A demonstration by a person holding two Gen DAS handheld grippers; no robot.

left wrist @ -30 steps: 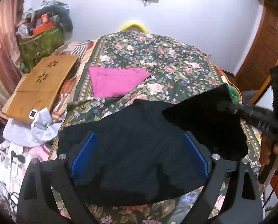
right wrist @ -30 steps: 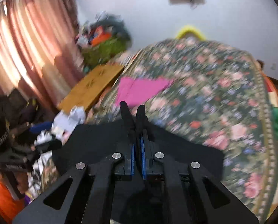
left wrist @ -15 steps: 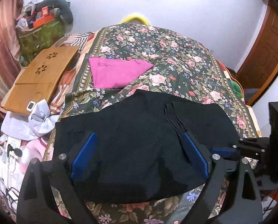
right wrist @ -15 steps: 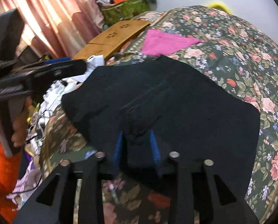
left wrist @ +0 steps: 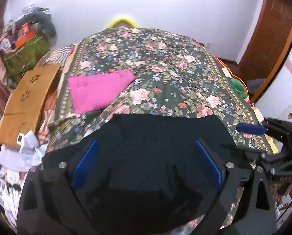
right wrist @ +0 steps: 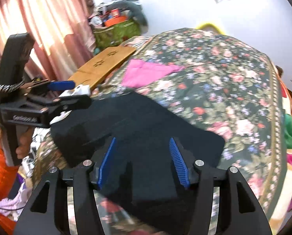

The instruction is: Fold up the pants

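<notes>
The black pants (left wrist: 146, 156) lie folded flat on the near end of the floral bed cover (left wrist: 165, 74); they also show in the right wrist view (right wrist: 138, 129). My left gripper (left wrist: 146, 143) is open and empty, its blue pads spread just above the pants. My right gripper (right wrist: 143, 139) is open and empty above the right part of the pants. The right gripper shows at the right edge of the left wrist view (left wrist: 251, 128), and the left gripper at the left of the right wrist view (right wrist: 67, 90).
A folded pink garment (left wrist: 98, 90) lies farther up the bed. A brown wooden board (left wrist: 26, 99) and loose clothes lie left of the bed. A green bag of clutter (left wrist: 24, 56) stands by the wall. A wooden door (left wrist: 271, 39) is at the right.
My right gripper laid the folded-over pants part down, opened and drew back. The pants now lie flat. My left gripper stayed open over them.
</notes>
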